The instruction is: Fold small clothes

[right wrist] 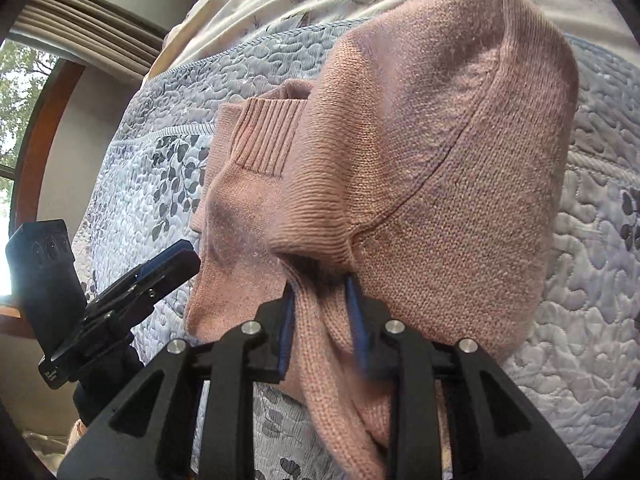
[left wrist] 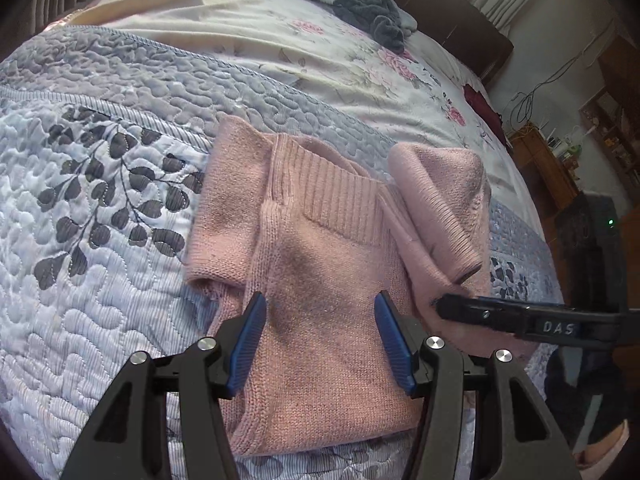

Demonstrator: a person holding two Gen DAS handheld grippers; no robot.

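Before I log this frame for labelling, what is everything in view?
Pink knitted sweater: one, pink, lying on the quilt, its right side lifted and folded over.
Grey-blue quilted bedspread with leaf print: one, under the sweater.
White floral sheet: one, beyond the quilt.
Dark grey crumpled garment: one, far end of the bed.
Wooden furniture: brown, right of the bed.
Window with wooden frame: one, left of the bed.
Left gripper: black, blue pads, open above the sweater.
Right gripper: black, shut on sweater fabric.
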